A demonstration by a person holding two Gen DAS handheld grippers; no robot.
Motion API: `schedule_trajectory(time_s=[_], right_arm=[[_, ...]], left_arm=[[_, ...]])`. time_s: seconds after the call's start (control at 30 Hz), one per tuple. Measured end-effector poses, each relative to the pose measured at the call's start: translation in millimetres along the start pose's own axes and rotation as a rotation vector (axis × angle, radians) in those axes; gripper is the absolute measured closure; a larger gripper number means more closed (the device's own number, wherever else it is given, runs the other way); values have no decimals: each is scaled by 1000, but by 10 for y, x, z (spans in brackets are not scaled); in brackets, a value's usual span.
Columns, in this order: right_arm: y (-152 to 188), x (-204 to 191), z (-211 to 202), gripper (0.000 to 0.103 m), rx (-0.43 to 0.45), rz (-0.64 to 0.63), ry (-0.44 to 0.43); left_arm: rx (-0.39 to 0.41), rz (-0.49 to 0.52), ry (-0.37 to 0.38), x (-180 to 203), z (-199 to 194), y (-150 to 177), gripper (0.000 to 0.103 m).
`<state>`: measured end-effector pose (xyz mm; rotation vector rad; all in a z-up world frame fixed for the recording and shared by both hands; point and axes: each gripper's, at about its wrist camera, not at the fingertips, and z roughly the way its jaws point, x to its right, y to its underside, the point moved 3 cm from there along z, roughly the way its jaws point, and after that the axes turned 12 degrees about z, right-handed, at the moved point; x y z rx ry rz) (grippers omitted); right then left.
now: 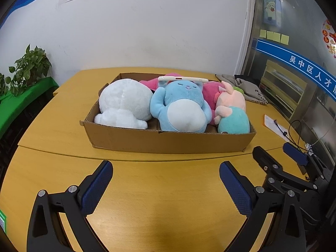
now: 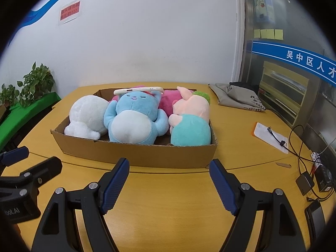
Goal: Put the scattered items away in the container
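A shallow cardboard box [image 1: 168, 142] [image 2: 136, 155] sits on the wooden table. Inside lie a white plush [image 1: 124, 103] [image 2: 88, 113], a blue plush [image 1: 180, 109] [image 2: 134, 117], a pink-and-teal pig plush [image 1: 233, 113] [image 2: 191, 121] and a magenta plush [image 1: 210, 94] [image 2: 168, 103] behind. A white phone [image 1: 182, 78] [image 2: 138, 89] rests on the blue plush's head. My left gripper [image 1: 166, 184] is open and empty, in front of the box. My right gripper [image 2: 170, 180] is open and empty, near the box's front wall. Each gripper shows at the edge of the other's view.
A grey cloth bag [image 1: 243, 86] [image 2: 237, 96] lies at the back right. A white card with a cable [image 2: 271, 136], a power strip and adapters [image 2: 315, 172] sit at the right edge. Potted plants [image 1: 29, 67] stand left on a green shelf. A wall stands behind.
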<state>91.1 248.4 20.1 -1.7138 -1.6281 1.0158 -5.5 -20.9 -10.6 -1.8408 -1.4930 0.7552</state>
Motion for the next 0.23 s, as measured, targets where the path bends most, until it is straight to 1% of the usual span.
schedule_trajectory(time_s=[0.07, 0.23], right_arm=[[20, -17, 11, 24, -4, -6, -2], [44, 1, 26, 24, -11, -11, 9]], left_arm=[[1, 4, 11, 22, -4, 16, 0], [-9, 26, 9, 102, 48, 42, 0]])
